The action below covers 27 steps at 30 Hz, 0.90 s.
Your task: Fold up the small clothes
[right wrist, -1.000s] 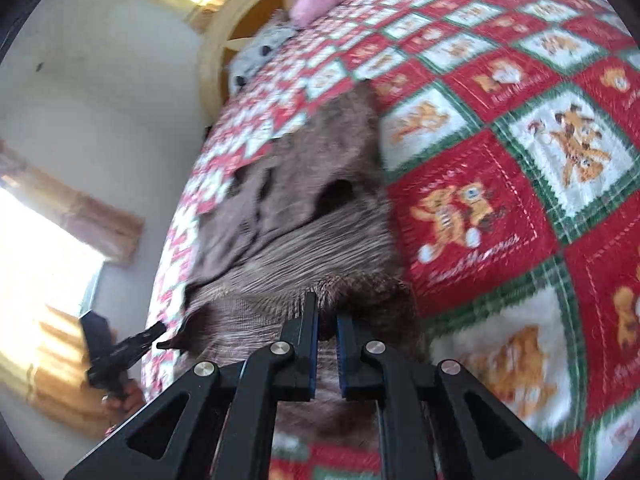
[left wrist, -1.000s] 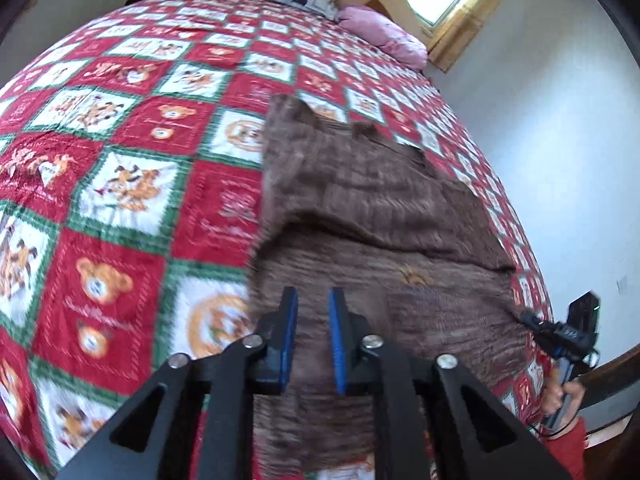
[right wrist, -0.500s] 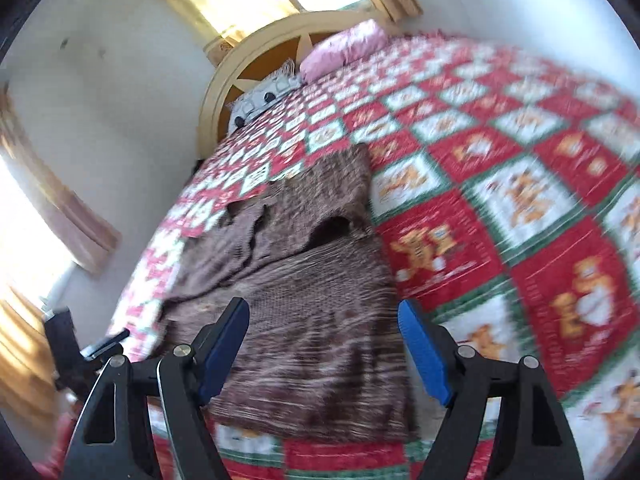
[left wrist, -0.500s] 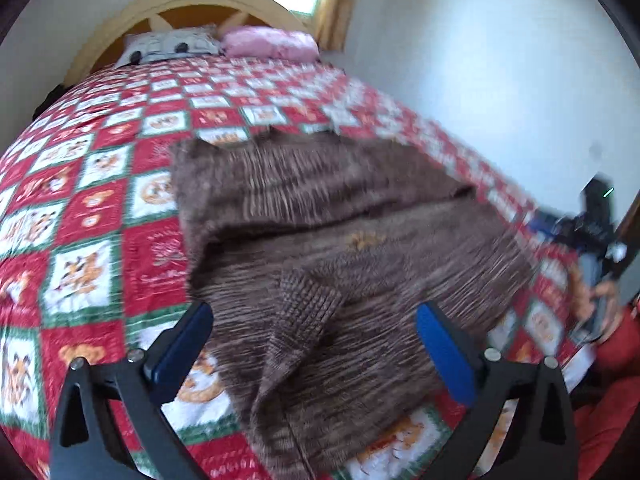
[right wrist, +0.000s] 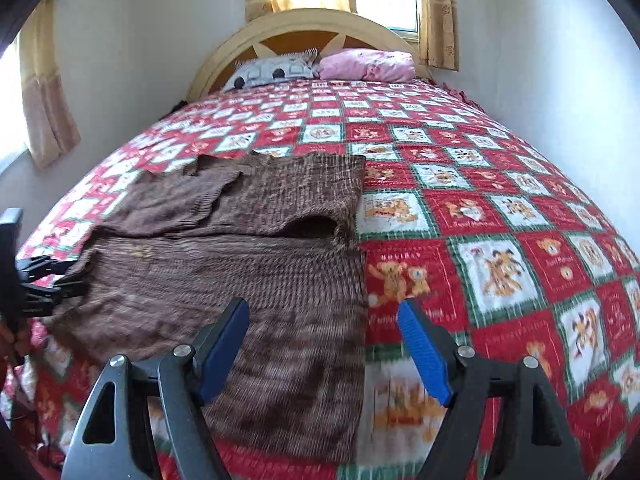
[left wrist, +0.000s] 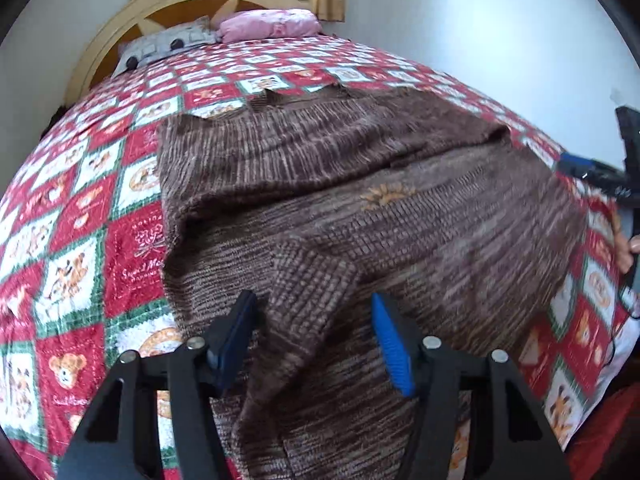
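A brown knit sweater point(left wrist: 360, 208) lies folded on the bed's quilt point(right wrist: 500, 216). Left gripper point(left wrist: 316, 344) jaws are closing (gripping nothing); right gripper point(right wrist: 324, 352) jaws gape wide.

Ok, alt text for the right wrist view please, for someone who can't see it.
A brown knitted sweater lies partly folded on a bed's red, white and green teddy-bear quilt. The right hand-held gripper hangs over the sweater's near right edge, blue pads apart, gripping nothing. Two pillows rest against a curved headboard below a curtained window.
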Each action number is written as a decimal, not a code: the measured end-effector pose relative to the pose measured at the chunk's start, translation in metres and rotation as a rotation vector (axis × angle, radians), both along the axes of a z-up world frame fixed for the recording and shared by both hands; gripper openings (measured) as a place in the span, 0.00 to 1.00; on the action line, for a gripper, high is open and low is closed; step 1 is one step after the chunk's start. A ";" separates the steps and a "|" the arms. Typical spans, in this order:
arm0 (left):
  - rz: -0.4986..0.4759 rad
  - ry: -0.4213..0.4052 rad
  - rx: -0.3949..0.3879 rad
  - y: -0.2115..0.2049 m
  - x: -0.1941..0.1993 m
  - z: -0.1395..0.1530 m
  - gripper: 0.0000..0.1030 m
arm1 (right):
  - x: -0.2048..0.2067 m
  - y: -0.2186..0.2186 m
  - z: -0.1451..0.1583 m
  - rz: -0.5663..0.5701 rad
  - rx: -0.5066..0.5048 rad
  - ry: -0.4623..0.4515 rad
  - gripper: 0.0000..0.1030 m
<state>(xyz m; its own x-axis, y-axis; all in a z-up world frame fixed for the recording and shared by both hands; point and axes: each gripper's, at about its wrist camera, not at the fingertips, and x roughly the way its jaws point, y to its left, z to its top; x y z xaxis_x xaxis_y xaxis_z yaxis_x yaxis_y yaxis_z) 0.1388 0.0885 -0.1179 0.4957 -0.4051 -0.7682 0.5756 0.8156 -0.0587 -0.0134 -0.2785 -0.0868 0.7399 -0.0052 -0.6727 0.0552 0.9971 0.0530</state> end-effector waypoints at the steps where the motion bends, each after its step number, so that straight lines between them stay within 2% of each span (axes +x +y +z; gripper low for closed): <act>1: 0.010 0.008 -0.012 0.001 0.002 -0.001 0.60 | 0.012 -0.002 -0.005 0.003 0.002 0.023 0.75; 4: 0.033 0.032 -0.040 0.003 0.004 0.000 0.60 | 0.038 -0.006 -0.020 -0.003 0.021 0.079 0.73; 5: 0.039 0.033 -0.037 0.000 0.005 0.000 0.60 | 0.043 -0.006 -0.025 -0.007 0.022 0.091 0.66; 6: 0.049 0.031 -0.025 -0.002 0.005 0.000 0.63 | 0.047 -0.005 -0.030 -0.005 0.022 0.103 0.45; 7: 0.057 0.022 -0.008 -0.005 0.005 -0.001 0.66 | 0.049 -0.004 -0.033 0.004 0.029 0.114 0.32; 8: 0.064 0.001 0.023 -0.009 0.004 -0.001 0.68 | 0.048 -0.001 -0.032 0.010 0.039 0.100 0.25; 9: 0.062 -0.019 0.043 -0.012 0.002 -0.002 0.68 | 0.046 0.002 -0.030 0.015 0.035 0.090 0.14; 11: 0.056 -0.034 0.044 -0.012 0.000 -0.001 0.62 | 0.040 0.011 -0.025 0.013 -0.015 0.066 0.12; 12: 0.047 -0.019 0.017 -0.010 0.000 0.000 0.42 | 0.036 0.015 -0.022 0.012 -0.032 0.050 0.11; 13: 0.048 -0.006 -0.004 -0.008 0.001 0.001 0.27 | 0.030 0.018 -0.017 0.014 -0.036 0.029 0.10; 16: 0.092 0.019 -0.073 0.005 0.005 0.004 0.20 | 0.016 0.022 -0.006 0.016 -0.026 -0.013 0.10; 19: 0.144 0.074 -0.160 0.022 0.013 0.000 0.17 | 0.008 0.023 -0.001 -0.005 -0.041 -0.033 0.10; 22: 0.164 0.104 -0.217 0.028 0.015 -0.001 0.13 | 0.004 0.022 -0.001 -0.010 -0.022 -0.042 0.10; 27: 0.172 0.068 -0.244 0.029 0.007 0.016 0.13 | -0.003 0.029 0.017 0.017 -0.028 -0.081 0.10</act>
<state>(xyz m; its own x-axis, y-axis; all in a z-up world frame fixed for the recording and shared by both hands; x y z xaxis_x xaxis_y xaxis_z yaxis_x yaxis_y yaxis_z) 0.1461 0.1178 -0.1023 0.5240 -0.4960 -0.6924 0.4181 0.8580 -0.2982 -0.0167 -0.2497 -0.0701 0.7919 -0.0097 -0.6106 0.0346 0.9990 0.0290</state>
